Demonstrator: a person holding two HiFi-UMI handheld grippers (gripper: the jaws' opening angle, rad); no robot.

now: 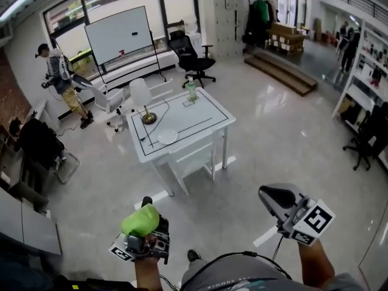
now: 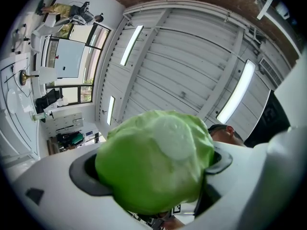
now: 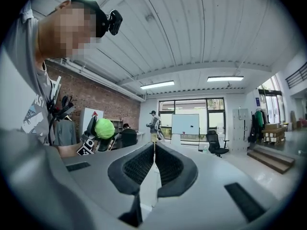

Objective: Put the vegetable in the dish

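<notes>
Clamped in the left gripper (image 2: pixel 153 170): a green lettuce head (image 2: pixel 156 157), filling that gripper's view. Only in the head view: the white dish (image 1: pixel 167 137) on the far surface (image 1: pixel 206 117), well apart from it. Right gripper (image 3: pixel 154 164) pressed closed, empty.

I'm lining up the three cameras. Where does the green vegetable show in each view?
Head view: the green vegetable is at the bottom left.
Left gripper view: green vegetable fills the lower middle.
Right gripper view: green vegetable is small, left of centre.
Shared landmark: the whiteboard.
</notes>
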